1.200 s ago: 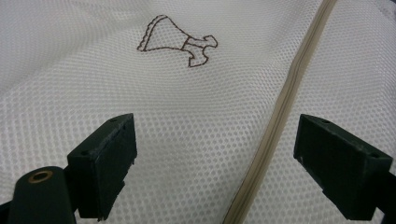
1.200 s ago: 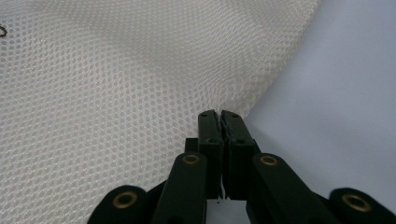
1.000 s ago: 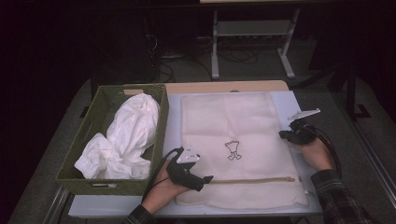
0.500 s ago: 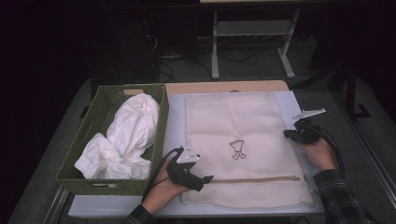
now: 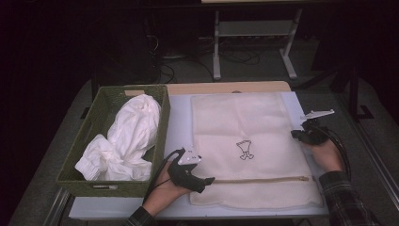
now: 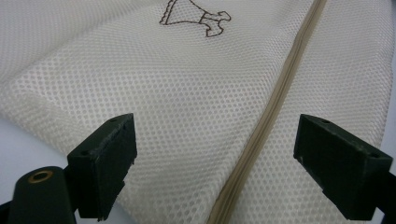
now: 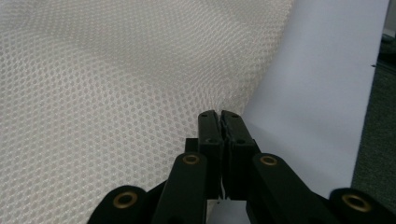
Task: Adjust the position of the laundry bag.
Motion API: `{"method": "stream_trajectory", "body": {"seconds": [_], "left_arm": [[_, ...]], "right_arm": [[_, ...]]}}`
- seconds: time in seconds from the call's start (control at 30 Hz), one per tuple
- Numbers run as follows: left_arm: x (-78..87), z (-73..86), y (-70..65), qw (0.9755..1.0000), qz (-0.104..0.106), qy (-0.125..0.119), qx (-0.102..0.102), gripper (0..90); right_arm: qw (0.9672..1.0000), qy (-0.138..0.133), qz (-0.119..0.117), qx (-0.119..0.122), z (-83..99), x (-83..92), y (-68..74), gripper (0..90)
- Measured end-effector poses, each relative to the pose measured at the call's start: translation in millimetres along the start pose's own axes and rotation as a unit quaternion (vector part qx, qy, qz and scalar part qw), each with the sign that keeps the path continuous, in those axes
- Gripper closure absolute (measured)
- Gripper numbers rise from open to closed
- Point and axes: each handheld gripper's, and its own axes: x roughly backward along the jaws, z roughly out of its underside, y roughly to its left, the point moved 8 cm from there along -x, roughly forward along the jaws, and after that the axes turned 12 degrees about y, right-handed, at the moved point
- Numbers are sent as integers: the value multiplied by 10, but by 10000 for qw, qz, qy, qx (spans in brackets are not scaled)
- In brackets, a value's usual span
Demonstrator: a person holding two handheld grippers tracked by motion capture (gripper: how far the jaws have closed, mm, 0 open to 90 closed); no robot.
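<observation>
right gripper [image 7: 220, 116]: jaws pressed together on the mesh bag's [image 5: 249, 141] edge at the bag's 3 o'clock side.
left gripper [image 6: 224, 154]: jaws wide, straddling the zipper [image 6: 275, 107] at the bag's 7 o'clock corner.
mesh bag: flat on the table [image 5: 181, 127], right of the basket [image 5: 89, 129].
handling: likely light, limp, snag-prone; pinch edges or the zipper.
</observation>
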Motion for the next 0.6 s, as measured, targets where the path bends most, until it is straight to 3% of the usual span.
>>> {"method": "stream_trajectory", "body": {"seconds": [0.33,0.6], "left_arm": [[0,1,-1,10000,-6,15,-13,128],[2,0,-1,10000,-1,-1,-7,128]], "right_arm": [[9998,-31,108,-193,62,44,-130,871],[9997,4,192,-173,97,62,-173,871]]}}
